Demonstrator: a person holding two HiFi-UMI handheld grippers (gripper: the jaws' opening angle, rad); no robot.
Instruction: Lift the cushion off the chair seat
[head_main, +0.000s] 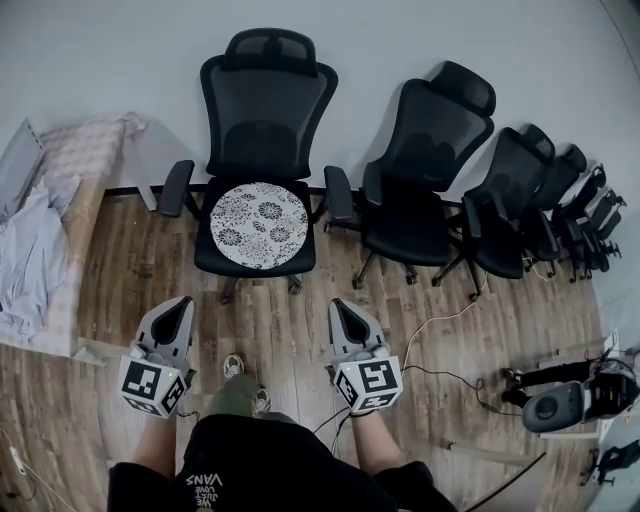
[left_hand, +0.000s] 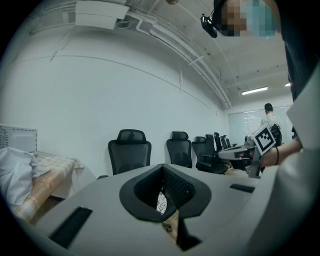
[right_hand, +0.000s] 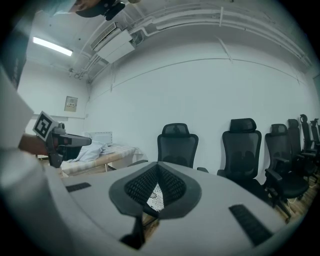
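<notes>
Cushion (head_main: 259, 224) lies untouched on the chair (head_main: 262, 110). The left gripper (head_main: 178, 305) and right gripper (head_main: 340, 305), both closed and empty, sit nearer. This looks like the approach; next, open and reach its near edge.

I've got a white wall (head_main: 90, 60) across the far side. A row of spare black mesh chairs (head_main: 425, 135) stands along it. At the wall's left end is a bed (head_main: 85, 150) with a white cloth (head_main: 30, 250) heaped on it. The wood floor (head_main: 290, 320) runs out from the wall, and a white cable (head_main: 440, 318) and a black device (head_main: 552, 406) lie well out from it.
</notes>
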